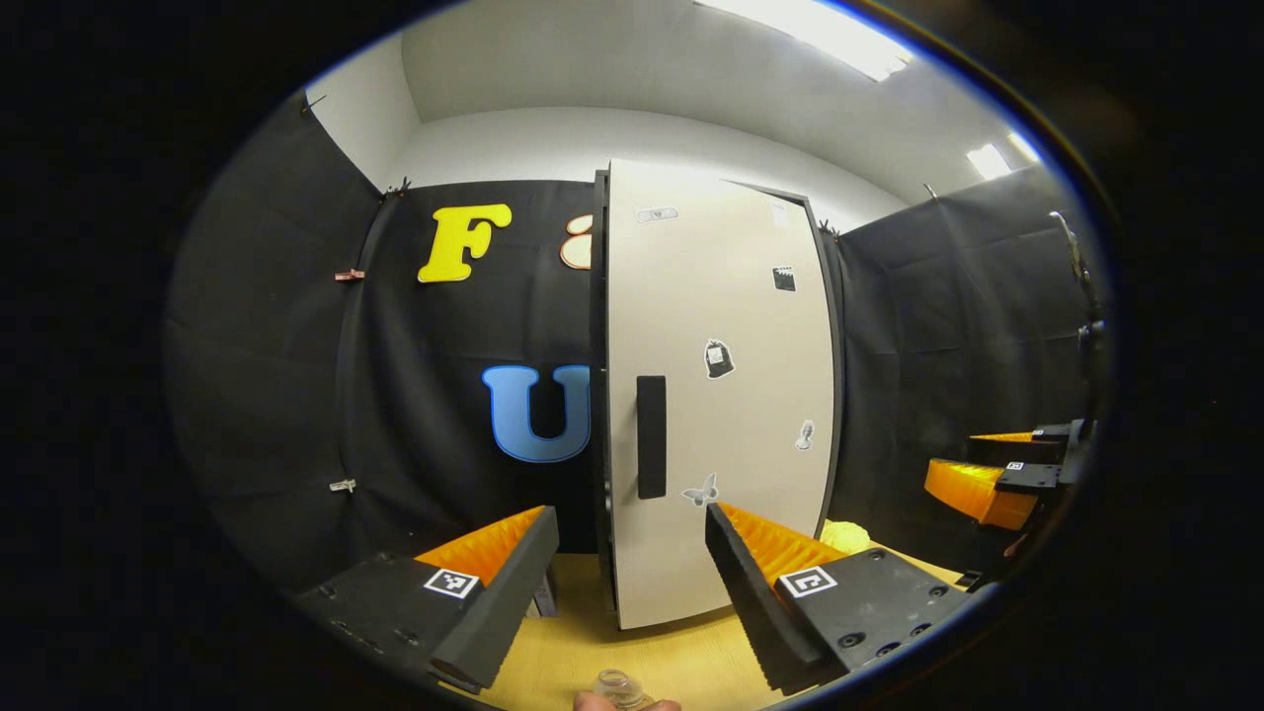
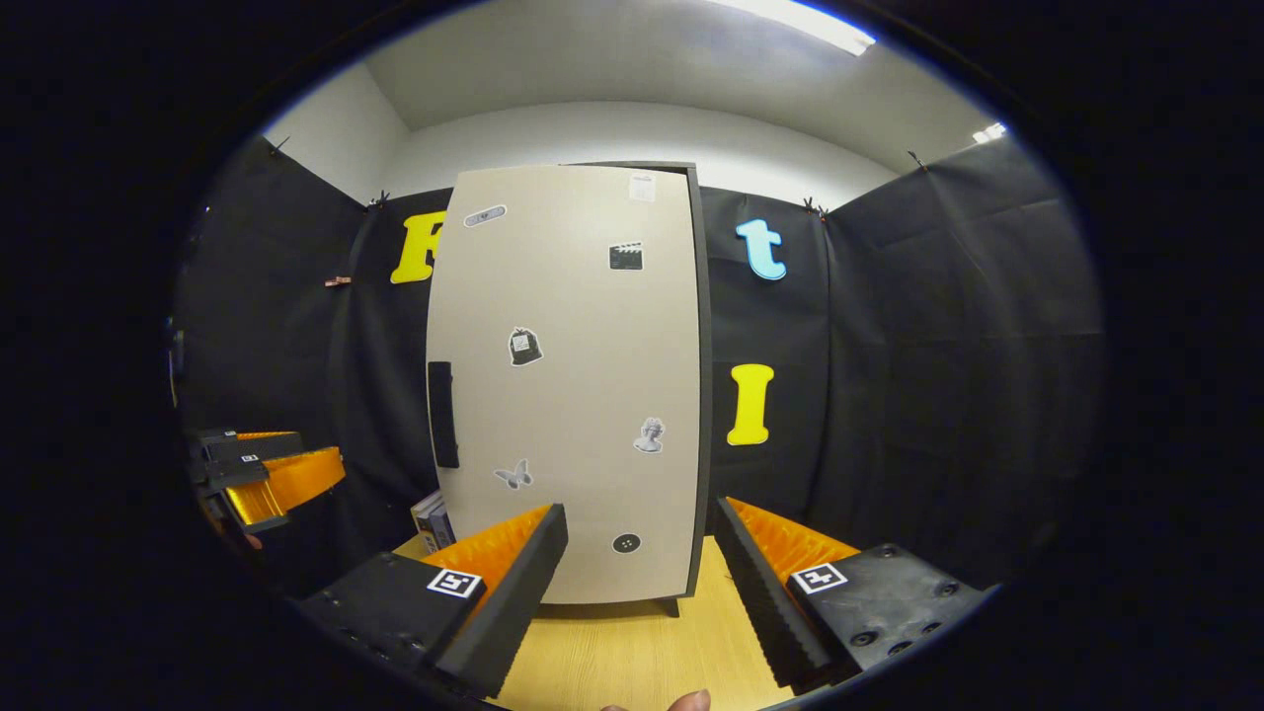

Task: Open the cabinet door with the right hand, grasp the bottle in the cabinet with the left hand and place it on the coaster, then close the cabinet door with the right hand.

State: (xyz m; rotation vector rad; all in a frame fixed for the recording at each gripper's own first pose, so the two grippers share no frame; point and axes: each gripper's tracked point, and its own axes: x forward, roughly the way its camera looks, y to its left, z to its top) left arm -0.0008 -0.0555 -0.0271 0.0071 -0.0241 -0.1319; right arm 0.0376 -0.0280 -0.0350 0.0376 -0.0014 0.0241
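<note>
A: Fingers (image 2: 513, 573) of the right gripper (image 2: 640, 583) spread wide, empty, aimed at the shut cabinet door (image 2: 573, 375); handle (image 2: 442, 415) up and to their left, well apart.

B: Left gripper (image 1: 632, 583) likewise agape, holding nothing, facing the same handle.

A: Bottle presumably behind the door, hidden. Coaster?

B: Cannot tell; something yellow (image 1: 847, 535) peeking past the door's lower edge.

A: Likely trouble: missing that slim handle, slipping off mid-pull, or swinging the door into the left gripper waiting close by above the bench (image 2: 642, 652).
</note>
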